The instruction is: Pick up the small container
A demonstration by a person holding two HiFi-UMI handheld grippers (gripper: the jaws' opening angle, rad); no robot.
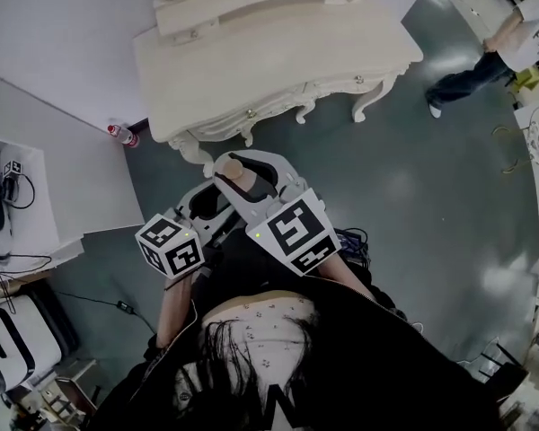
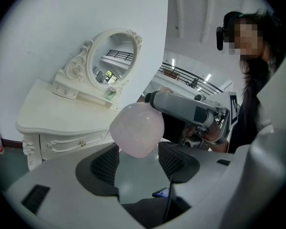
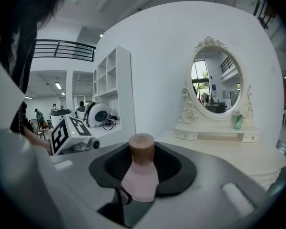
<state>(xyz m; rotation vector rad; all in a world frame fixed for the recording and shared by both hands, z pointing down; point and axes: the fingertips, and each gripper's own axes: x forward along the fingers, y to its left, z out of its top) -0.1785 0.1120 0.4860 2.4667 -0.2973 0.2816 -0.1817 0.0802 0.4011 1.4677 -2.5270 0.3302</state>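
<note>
While the right gripper [image 3: 143, 162] is clamped on the small container [image 3: 140, 178], a pale pink bottle with a brown cap, the left gripper [image 2: 138, 160] has its jaws apart, with the bottle's rounded base just ahead between them. Both are held up in front of a white dressing table [image 1: 278, 52]. The marker cubes [image 1: 296, 232] carry black-and-white square patterns. No lettering on the bottle can be read.
</note>
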